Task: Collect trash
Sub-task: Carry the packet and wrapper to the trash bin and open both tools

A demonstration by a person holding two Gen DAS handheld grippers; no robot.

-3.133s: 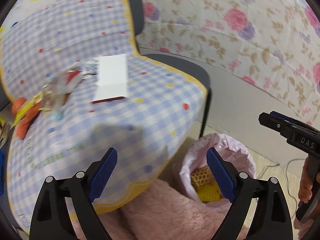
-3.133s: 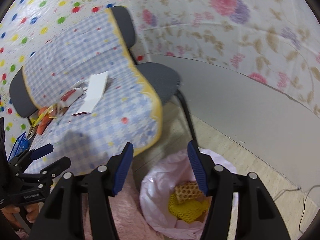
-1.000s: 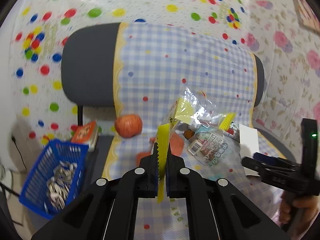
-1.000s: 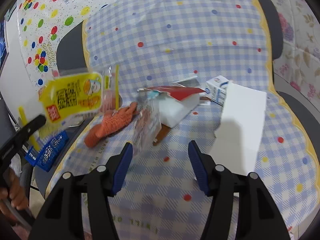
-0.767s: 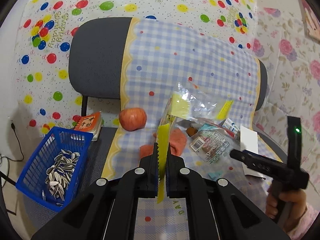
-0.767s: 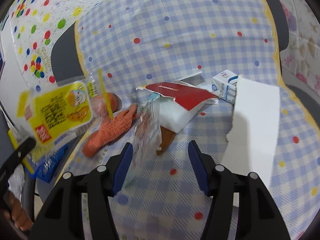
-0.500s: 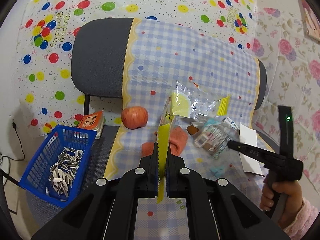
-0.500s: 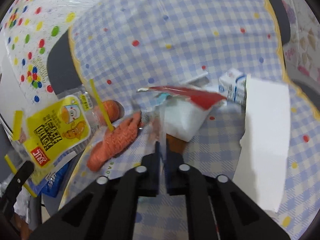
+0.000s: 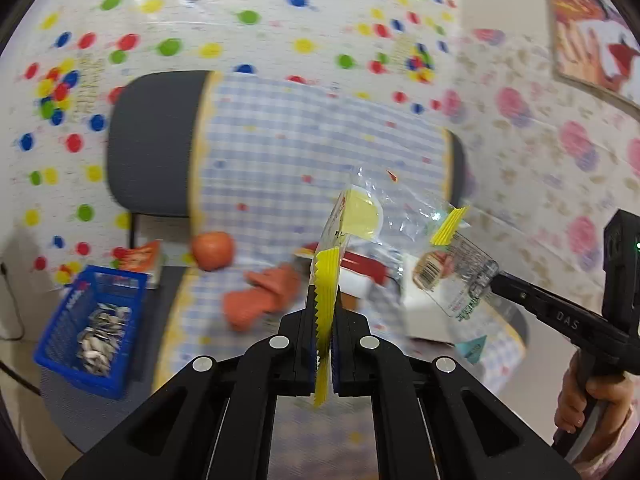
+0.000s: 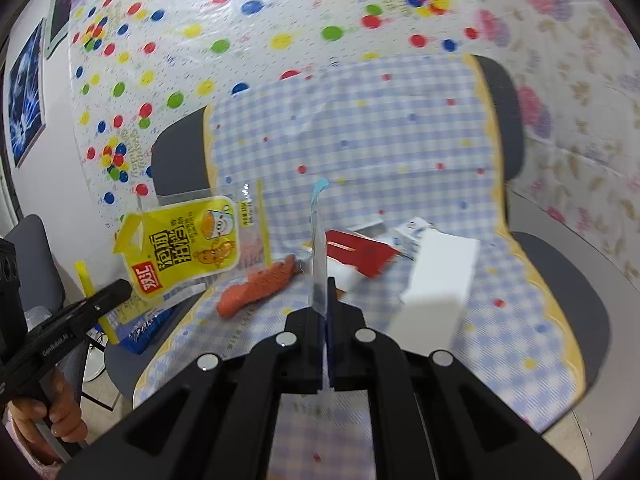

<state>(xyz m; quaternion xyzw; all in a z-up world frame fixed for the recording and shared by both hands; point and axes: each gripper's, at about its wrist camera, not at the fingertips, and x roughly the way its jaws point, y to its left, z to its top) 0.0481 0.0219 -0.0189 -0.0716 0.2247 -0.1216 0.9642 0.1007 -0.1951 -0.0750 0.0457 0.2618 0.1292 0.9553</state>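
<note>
Left wrist view, far left: a blue basket (image 9: pixel 90 326) with small pale bits in it sits on a grey seat. Just right of it, a round orange fruit (image 9: pixel 212 250) rests on the blue checked cloth (image 9: pixel 300 152) that covers the chairs. Next come some orange net pieces (image 9: pixel 260 292) lying flat on the cloth. In the middle, the left gripper (image 9: pixel 325 320) is squeezed tight on the zigzag edge of a yellow snack bag (image 9: pixel 356 216), which stands up above the cloth. Farther right, a clear wrapper (image 9: pixel 456 276) with a barcode hangs in the air, pinched at its end by the right gripper (image 9: pixel 496 282). A hand (image 9: pixel 588 400) holds that gripper at the far right edge.

Right wrist view, far left: a hand (image 10: pixel 56 412) holds the left gripper (image 10: pixel 120 290), and the yellow snack bag (image 10: pixel 180 244) sticks up from its tip. The orange net pieces (image 10: pixel 260 284) lie just right of the bag. In the middle, the right gripper (image 10: pixel 324 304) is clamped on the clear wrapper (image 10: pixel 318 248), seen edge-on. A red and white box (image 10: pixel 360 258) lies behind it, and a white paper (image 10: pixel 436 276) lies to the right on the cloth.
</note>
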